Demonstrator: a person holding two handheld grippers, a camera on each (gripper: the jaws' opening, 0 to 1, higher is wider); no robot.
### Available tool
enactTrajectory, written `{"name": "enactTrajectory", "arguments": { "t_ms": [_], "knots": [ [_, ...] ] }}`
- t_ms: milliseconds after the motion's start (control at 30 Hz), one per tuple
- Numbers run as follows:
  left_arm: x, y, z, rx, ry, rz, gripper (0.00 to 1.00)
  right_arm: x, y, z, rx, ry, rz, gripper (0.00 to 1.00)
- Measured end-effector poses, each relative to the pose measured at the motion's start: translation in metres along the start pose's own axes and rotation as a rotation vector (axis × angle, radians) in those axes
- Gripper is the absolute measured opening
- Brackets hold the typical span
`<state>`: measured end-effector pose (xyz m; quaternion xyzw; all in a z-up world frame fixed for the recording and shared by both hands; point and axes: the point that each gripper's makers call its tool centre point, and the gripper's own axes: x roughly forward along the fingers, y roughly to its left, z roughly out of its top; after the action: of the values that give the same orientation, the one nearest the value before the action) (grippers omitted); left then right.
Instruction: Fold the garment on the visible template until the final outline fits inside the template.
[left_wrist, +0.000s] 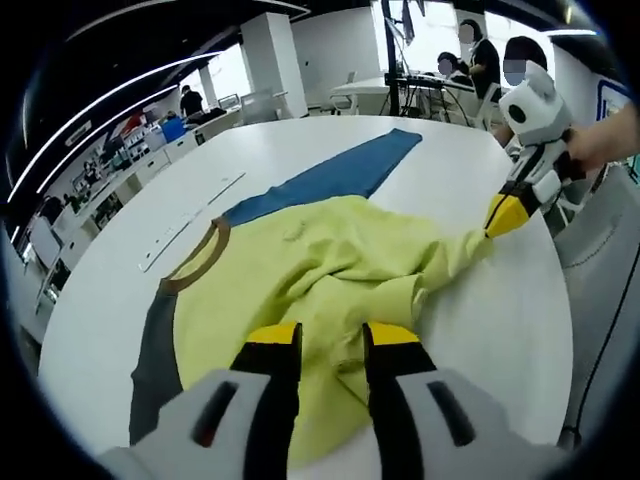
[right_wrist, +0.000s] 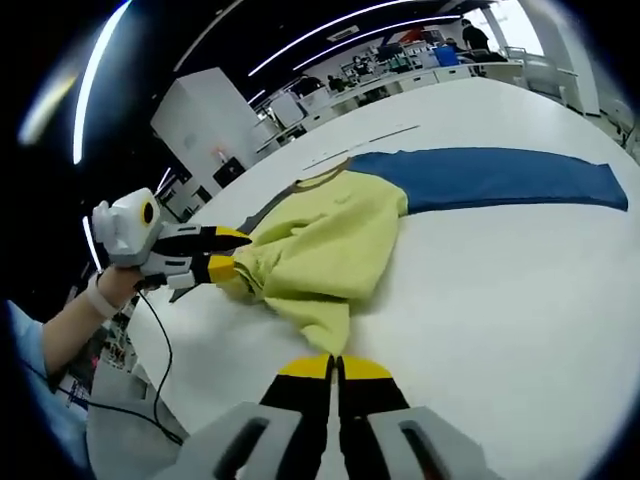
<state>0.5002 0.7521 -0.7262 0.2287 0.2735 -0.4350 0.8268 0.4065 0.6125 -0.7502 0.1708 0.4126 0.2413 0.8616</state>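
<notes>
The left tool (left_wrist: 331, 338) is clamped on a bunched edge of the yellow shirt (left_wrist: 310, 270), its jaws a little apart around the cloth. The right tool (right_wrist: 334, 369) is pinched tight on another fold of the shirt. The shirt is heaped near the middle of the white tabletop (left_wrist: 470, 330), with one blue sleeve (left_wrist: 340, 175) stretched flat toward the far edge. White strips (left_wrist: 190, 220) are laid beside the collar (left_wrist: 205, 260). Desks and seated people are seen beyond the tabletop.

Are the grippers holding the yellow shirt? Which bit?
Yes. The left gripper and the right gripper each pinch a bunched edge of the yellow shirt, one at each end.
</notes>
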Motion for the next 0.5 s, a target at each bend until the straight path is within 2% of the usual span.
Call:
{"name": "enactTrajectory", "arguments": {
  "t_ms": [200, 500],
  "knots": [
    [-0.011, -0.002, -0.004, -0.030, -0.007, 0.008, 0.24, 0.000, -0.001, 0.000, 0.002, 0.000, 0.001, 0.00],
    [-0.024, -0.004, -0.017, -0.176, -0.032, 0.045, 0.21, 0.000, 0.000, -0.003, 0.005, 0.007, 0.003, 0.00]
  ]
}}
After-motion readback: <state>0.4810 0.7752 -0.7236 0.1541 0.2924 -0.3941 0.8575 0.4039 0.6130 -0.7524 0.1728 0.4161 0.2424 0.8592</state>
